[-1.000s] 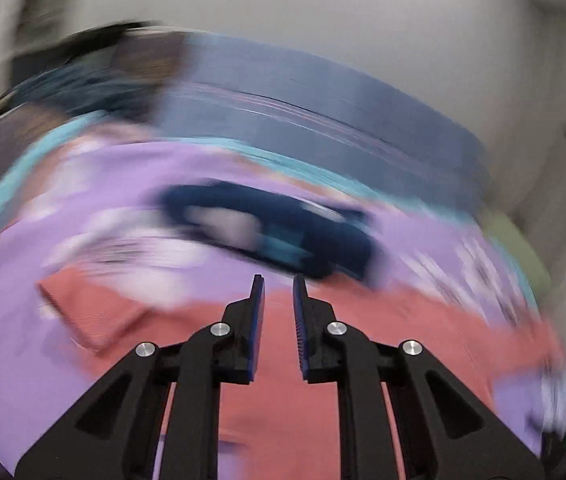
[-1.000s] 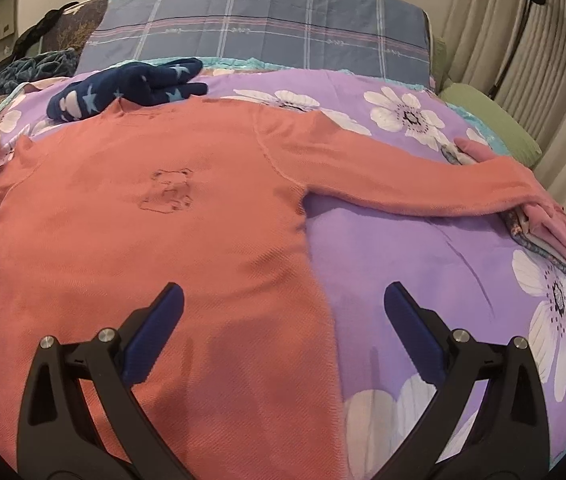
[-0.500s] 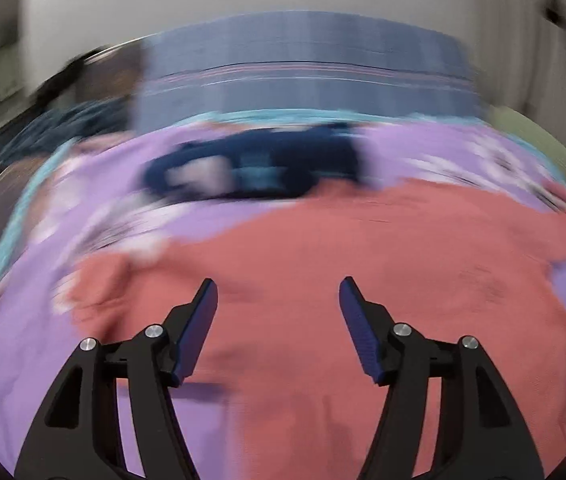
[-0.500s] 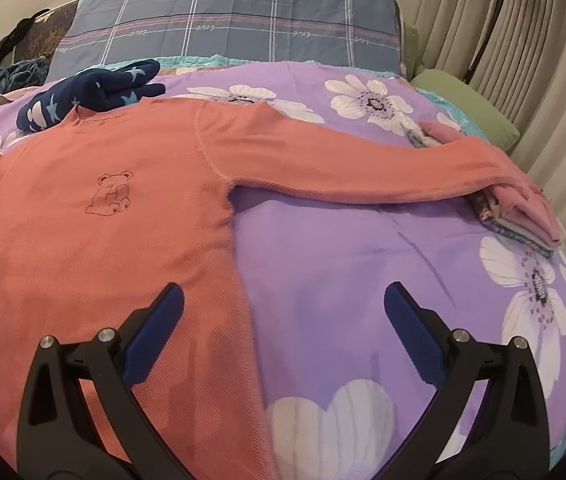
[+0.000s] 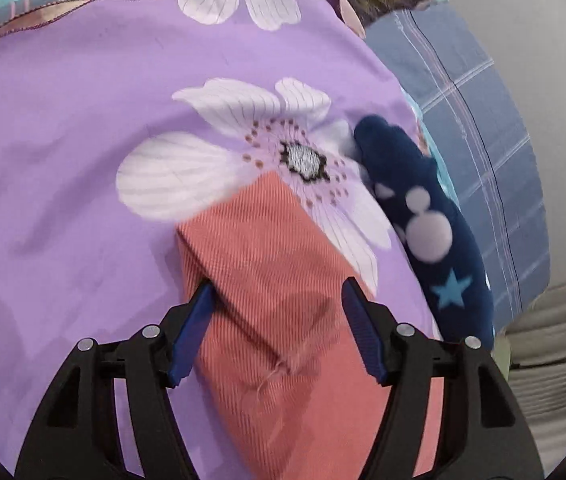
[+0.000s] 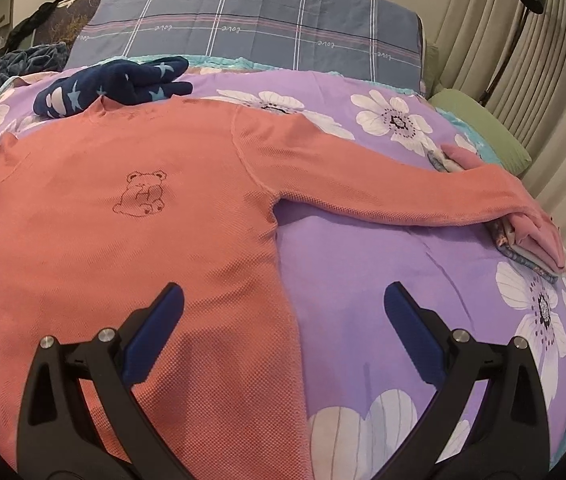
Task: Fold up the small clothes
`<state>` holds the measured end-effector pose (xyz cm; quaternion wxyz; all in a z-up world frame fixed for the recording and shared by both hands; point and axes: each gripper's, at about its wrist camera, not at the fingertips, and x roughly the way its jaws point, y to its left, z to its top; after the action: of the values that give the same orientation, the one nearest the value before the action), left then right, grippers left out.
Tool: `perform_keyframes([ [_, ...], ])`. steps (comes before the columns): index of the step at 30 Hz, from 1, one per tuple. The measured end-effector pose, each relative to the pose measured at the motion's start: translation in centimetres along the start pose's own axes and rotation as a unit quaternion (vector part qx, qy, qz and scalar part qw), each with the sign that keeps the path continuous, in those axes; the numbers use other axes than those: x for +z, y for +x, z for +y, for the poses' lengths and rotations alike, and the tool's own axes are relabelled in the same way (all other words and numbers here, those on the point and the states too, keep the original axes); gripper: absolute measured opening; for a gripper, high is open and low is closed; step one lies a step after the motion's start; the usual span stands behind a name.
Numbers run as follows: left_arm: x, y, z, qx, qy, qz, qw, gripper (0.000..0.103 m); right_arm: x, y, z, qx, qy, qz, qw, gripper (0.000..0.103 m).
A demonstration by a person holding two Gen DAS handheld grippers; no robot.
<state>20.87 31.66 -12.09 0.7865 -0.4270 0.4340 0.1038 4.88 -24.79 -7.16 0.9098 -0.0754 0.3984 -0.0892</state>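
A coral top (image 6: 123,216) with a bear outline lies spread flat on the purple floral bedspread (image 6: 383,264), one sleeve stretched out to a folded stack (image 6: 531,240) at the bed's edge. The right gripper (image 6: 283,320) hovers above the top's side hem, jaws wide apart. The left gripper (image 5: 279,320) sits over the other sleeve (image 5: 267,248) — its jaws open, one to each side of the cloth. A navy starred garment (image 6: 115,82) lies touching the collar.
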Motion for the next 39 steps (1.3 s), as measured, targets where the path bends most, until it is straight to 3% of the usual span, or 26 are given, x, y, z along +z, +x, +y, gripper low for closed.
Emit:
perform_keyframes([
  [1,0.1,0.2,-0.6,-0.001,0.012,-0.009,0.9999,0.049,0.0,-0.1,0.0,-0.002,-0.002,-0.001,1.000,0.101],
  [2,0.2,0.3,-1.2,-0.004,0.027,-0.011,0.9996,0.022,0.0,-0.1,0.1,-0.004,-0.004,-0.003,1.000,0.101],
  [3,0.2,0.4,-2.0,-0.008,0.039,-0.009,0.9992,0.003,0.0,-0.1,0.1,-0.005,-0.005,-0.004,1.000,0.101],
  [6,0.2,-0.4,-4.4,-0.011,0.078,-0.031,0.9964,0.003,0.0,0.0,-0.2,-0.005,-0.004,-0.005,1.000,0.101],
  [9,-1.6,-2.0,-10.0,-0.036,0.159,-0.043,0.9857,0.003,0.1,0.2,-0.4,-0.005,0.000,-0.006,1.000,0.101],
  [12,-5.4,-3.5,-17.0,-0.065,0.275,-0.041,0.9584,0.003,0.4,0.6,-0.9,-0.001,0.009,-0.005,1.000,0.101],
  [15,-11.1,-4.8,-23.3,-0.104,0.389,-0.026,0.9149,0.003,0.6,0.7,-1.4,0.003,0.017,-0.008,1.000,0.101],
  [17,-16.3,-4.8,-27.0,-0.133,0.471,0.004,0.8722,0.004,0.9,0.8,-1.6,0.009,0.019,-0.010,1.000,0.101],
  [18,-17.9,-4.7,-27.6,-0.138,0.491,0.011,0.8600,0.007,1.1,0.9,-1.8,0.019,0.021,-0.011,1.000,0.101],
  [19,-20.2,-4.3,-28.6,-0.139,0.523,0.020,0.8409,0.029,1.6,1.2,-2.1,0.042,0.026,-0.012,0.999,0.101],
  [20,-22.3,-3.9,-29.3,-0.130,0.549,0.024,0.8256,0.043,2.0,1.5,-2.2,0.055,0.029,-0.009,0.998,0.099],
  [21,-23.6,-3.6,-29.4,-0.123,0.563,0.023,0.8171,0.062,2.5,1.9,-2.3,0.072,0.033,-0.006,0.997,0.095],
  [22,-25.2,-3.3,-29.5,-0.114,0.583,0.015,0.8045,0.063,2.9,2.1,-2.4,0.089,0.034,-0.005,0.995,0.083],
  [24,-26.5,-2.9,-28.9,-0.105,0.601,0.020,0.7923,0.063,4.1,3.0,-2.3,0.139,0.033,-0.004,0.990,0.062],
  [26,-26.4,-2.6,-27.3,-0.094,0.599,0.020,0.7948,0.064,5.2,4.3,-1.8,0.187,0.029,0.006,0.982,0.030],
  [27,-26.2,-2.7,-26.6,-0.086,0.599,0.014,0.7961,0.065,5.7,4.9,-1.4,0.202,0.029,0.014,0.979,0.028],
  [30,-25.3,-2.7,-23.5,-0.042,0.604,-0.008,0.7958,0.069,7.6,7.2,0.0,0.258,0.046,0.050,0.964,0.028],
  [33,-23.8,-2.3,-19.8,0.020,0.598,-0.017,0.8010,0.073,9.5,8.7,2.5,0.313,0.042,0.071,0.946,0.028],
  [35,-22.5,-1.7,-17.2,0.056,0.588,-0.019,0.8069,0.074,11.0,9.4,4.6,0.335,0.028,0.079,0.939,0.036],
  [37,-20.8,-1.0,-14.2,0.100,0.566,-0.022,0.8182,0.075,12.1,10.5,6.8,0.341,0.015,0.089,0.936,0.046],
  [39,-19.2,-0.4,-12.3,0.120,0.541,-0.023,0.8319,0.076,12.8,11.7,8.7,0.339,0.008,0.104,0.935,0.048],
])
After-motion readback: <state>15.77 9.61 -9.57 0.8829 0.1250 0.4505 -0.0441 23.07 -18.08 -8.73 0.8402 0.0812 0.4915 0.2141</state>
